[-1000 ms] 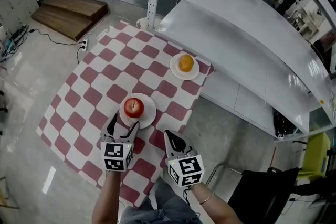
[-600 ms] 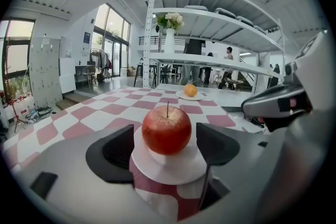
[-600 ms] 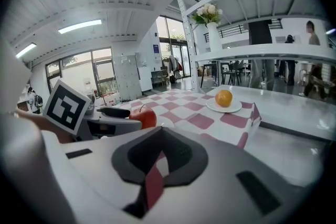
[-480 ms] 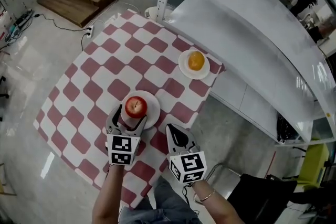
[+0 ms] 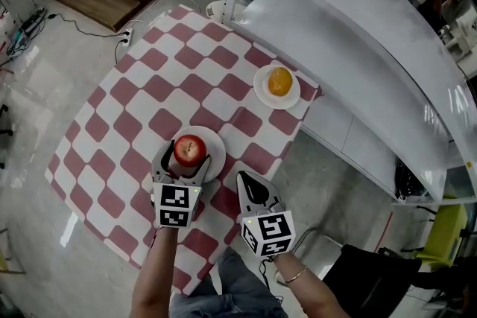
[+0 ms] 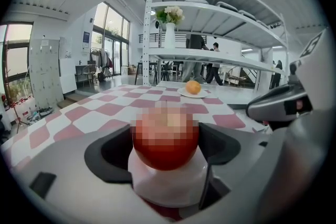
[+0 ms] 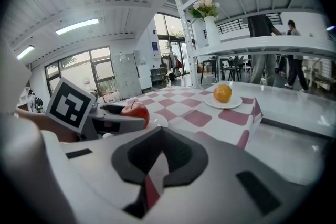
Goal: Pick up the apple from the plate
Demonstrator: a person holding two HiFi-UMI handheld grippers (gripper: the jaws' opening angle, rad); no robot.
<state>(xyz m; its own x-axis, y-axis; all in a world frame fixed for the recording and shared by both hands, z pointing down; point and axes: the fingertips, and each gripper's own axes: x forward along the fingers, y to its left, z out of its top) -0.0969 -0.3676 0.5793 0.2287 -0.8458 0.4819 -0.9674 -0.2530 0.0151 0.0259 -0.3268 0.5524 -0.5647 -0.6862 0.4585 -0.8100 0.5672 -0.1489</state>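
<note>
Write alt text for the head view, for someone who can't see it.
Seen from above, the left gripper, its jaws opening, has a red apple between them, on a white plate on a red-and-white checked cloth. The right gripper hangs beside it, jaws together. An orange sits on a second plate farther off, beside white shelves.

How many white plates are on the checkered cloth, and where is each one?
2. One plate is under the red apple, near the checkered cloth's near edge. The other plate holds the orange, at the far right corner beside the white shelf. None appears hidden.
</note>
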